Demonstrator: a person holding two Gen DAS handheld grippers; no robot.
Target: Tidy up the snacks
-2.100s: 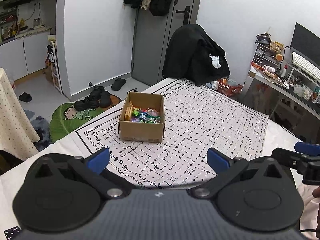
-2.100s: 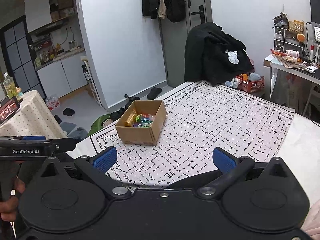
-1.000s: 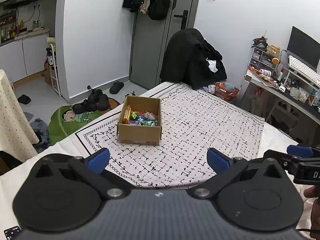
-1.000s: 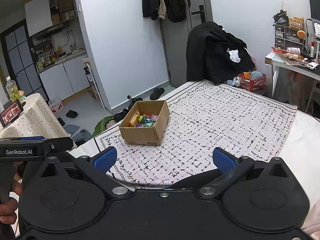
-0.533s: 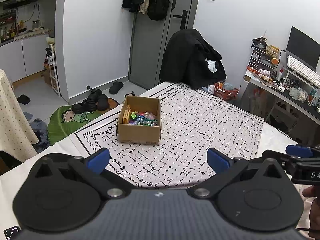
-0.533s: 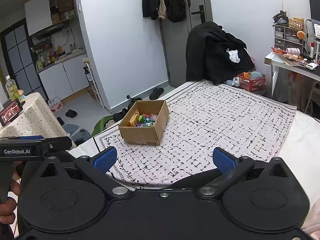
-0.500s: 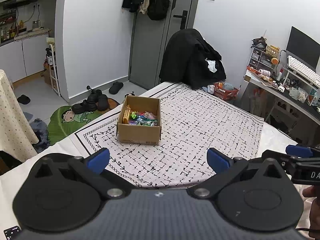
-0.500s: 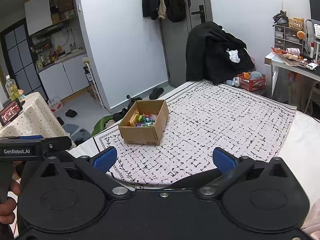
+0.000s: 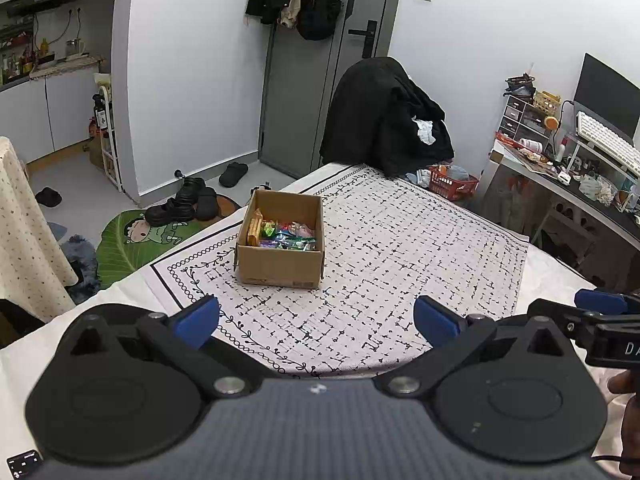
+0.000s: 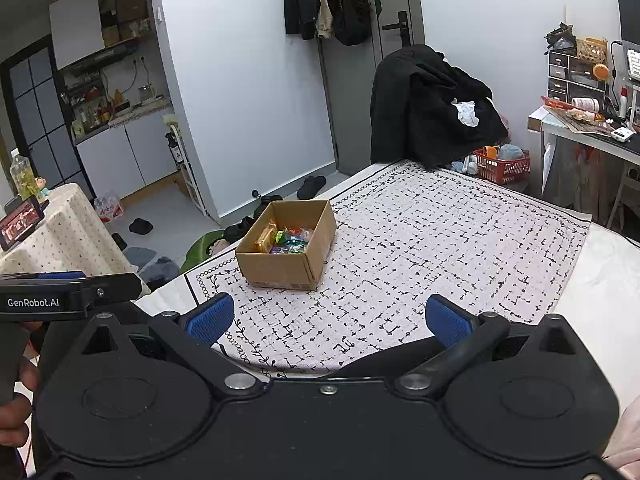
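A cardboard box [image 9: 280, 236] is standing on the patterned cloth [image 9: 400, 248] that is covering the bed, and the colourful snacks [image 9: 286, 234] are lying inside it. The left gripper [image 9: 316, 320] is hovering over the near edge of the cloth with its fingers [image 9: 198, 320] spread wide and holding nothing. The right gripper [image 10: 328, 320] is hovering beside it, also well apart from the box, its fingers [image 10: 446, 322] wide and empty.

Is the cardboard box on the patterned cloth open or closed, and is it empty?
Open and not empty: the cardboard box shows no lid, and colourful snack packets lie inside.
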